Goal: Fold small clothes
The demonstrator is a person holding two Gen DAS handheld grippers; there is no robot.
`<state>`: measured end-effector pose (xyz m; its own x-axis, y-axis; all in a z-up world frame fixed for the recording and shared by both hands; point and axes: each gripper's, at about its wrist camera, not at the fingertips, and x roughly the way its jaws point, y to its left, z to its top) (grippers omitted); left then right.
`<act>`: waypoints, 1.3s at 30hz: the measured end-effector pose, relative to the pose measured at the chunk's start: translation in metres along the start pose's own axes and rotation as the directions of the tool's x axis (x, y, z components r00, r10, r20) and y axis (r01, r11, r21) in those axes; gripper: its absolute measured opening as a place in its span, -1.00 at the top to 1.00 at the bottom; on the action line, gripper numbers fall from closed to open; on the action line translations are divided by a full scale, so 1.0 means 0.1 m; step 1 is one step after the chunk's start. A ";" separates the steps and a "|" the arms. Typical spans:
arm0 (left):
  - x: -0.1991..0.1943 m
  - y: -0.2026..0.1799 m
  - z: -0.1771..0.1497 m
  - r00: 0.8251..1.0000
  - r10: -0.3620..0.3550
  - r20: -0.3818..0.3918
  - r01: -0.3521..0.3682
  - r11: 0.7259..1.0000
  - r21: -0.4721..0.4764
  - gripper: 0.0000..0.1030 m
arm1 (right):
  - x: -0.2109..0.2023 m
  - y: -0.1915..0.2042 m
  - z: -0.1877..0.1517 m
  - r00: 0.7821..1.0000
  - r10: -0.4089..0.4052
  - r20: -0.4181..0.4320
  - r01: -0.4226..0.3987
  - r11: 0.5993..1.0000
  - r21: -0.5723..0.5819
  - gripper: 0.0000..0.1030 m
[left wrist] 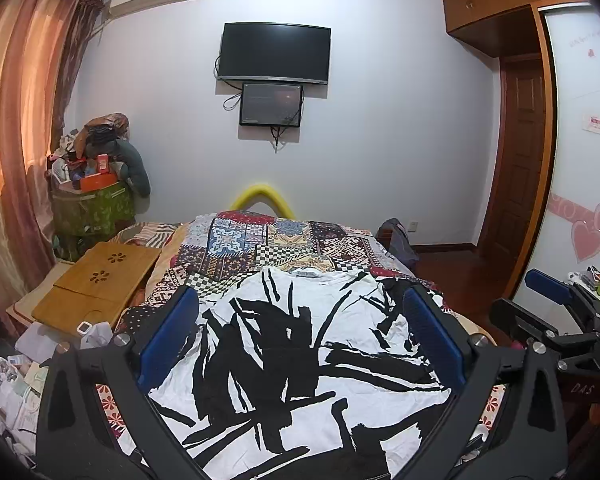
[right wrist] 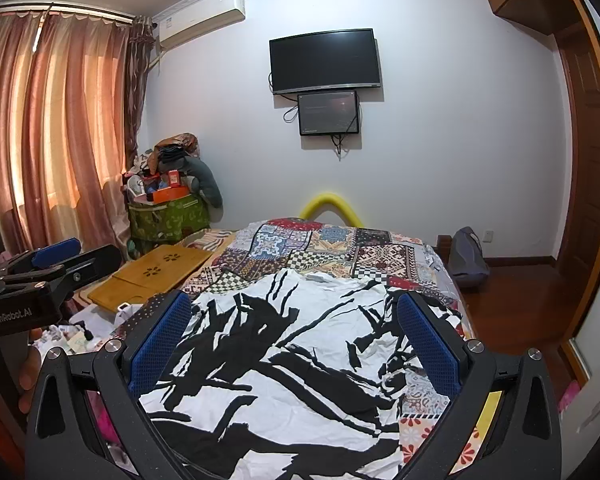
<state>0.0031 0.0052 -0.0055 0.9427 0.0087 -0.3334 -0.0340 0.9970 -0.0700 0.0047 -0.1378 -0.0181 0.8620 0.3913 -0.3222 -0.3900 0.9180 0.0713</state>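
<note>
Black-and-white print T-shirt (left wrist: 300, 352) lies spread flat on bed's patchwork quilt (left wrist: 260, 240), collar twd far edge. Left claw (left wrist: 300, 336) & right claw (right wrist: 296, 344) both hover above it, jaws wide apart, empty. Folding not begun; next prob. needs grabbing a side edge.

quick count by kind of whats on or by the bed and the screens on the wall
black and white shirt: 1
patchwork quilt: 1
wooden lap desk: 1
wall screens: 2, the big tv and a small screen under it
yellow foam tube: 1
total: 6
</note>
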 end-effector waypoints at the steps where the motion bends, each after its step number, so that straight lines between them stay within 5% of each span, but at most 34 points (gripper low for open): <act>1: 0.00 0.00 0.00 1.000 0.000 0.000 0.000 1.000 0.001 -1.00 | 0.00 0.00 0.00 1.000 0.000 0.001 0.000 1.000 0.000 -0.99; 39: -0.04 0.02 0.00 1.000 0.013 0.007 -0.013 1.000 0.001 -1.00 | -0.03 0.00 0.04 1.000 -0.001 0.006 0.001 1.000 -0.002 -0.99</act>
<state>-0.0003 0.0069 -0.0041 0.9446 0.0222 -0.3273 -0.0460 0.9968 -0.0651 0.0034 -0.1392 -0.0131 0.8642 0.3912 -0.3164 -0.3902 0.9181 0.0694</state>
